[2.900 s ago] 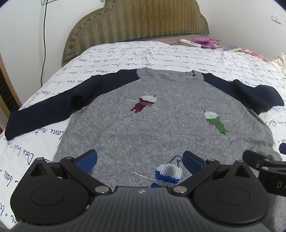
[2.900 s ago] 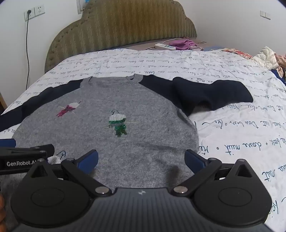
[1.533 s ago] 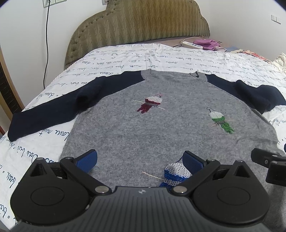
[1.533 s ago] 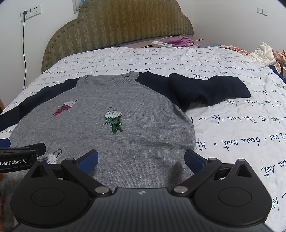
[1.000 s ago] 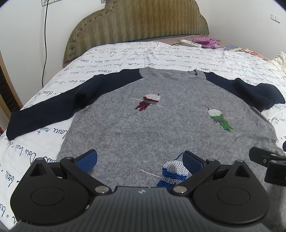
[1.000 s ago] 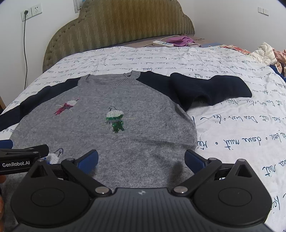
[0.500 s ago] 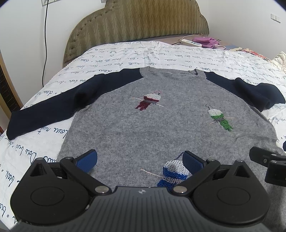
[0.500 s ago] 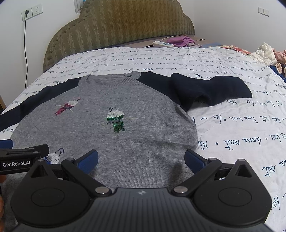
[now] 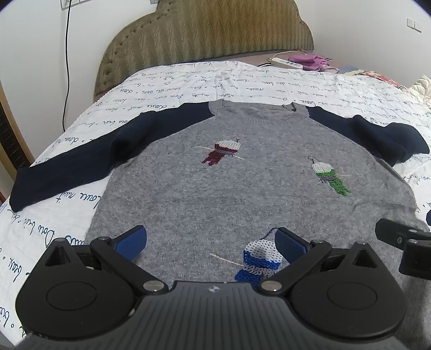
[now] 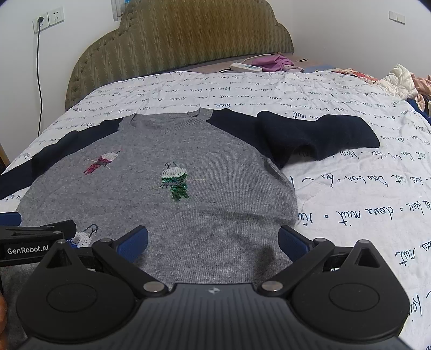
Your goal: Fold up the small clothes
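Left wrist view: the left tool (image 9: 210, 242) hangs spread over the hem of a grey sweater (image 9: 242, 183), the right tool (image 10: 212, 242) likewise spread beside it. Sweater lies flat mid-bed on a script-printed sheet (image 10: 350, 193); beyond, an olive headboard (image 9: 215, 32) against a white wall (image 10: 336, 21).

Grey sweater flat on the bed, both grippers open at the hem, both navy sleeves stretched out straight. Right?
Not quite. Only the left sleeve is stretched out; the right sleeve is doubled back on itself, as the right wrist view shows. The rest holds: grey sweater flat on the bed, left gripper and right gripper open at the hem.
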The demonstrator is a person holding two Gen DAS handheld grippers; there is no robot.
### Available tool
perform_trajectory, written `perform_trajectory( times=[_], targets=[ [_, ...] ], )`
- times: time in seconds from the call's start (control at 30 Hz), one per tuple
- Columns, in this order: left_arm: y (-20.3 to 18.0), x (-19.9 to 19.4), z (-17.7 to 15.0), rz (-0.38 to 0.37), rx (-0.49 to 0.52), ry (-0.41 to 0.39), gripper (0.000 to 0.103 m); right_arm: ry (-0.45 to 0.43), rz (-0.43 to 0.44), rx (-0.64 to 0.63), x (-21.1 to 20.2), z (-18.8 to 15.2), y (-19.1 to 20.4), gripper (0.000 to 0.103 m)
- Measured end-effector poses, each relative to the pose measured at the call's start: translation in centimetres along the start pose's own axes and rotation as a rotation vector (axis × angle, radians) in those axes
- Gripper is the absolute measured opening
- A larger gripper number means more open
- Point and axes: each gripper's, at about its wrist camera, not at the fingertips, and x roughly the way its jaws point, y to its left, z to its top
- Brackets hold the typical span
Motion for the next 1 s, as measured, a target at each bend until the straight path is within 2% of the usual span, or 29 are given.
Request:
perform_trajectory(
  times=[1.0],
  targets=[
    [-0.26,-0.16,0.11,0.005,0.009,-0.004,0.103,-0.016,-0.004,-0.009,-0.47,0.23,-0.02,0.103]
  ],
)
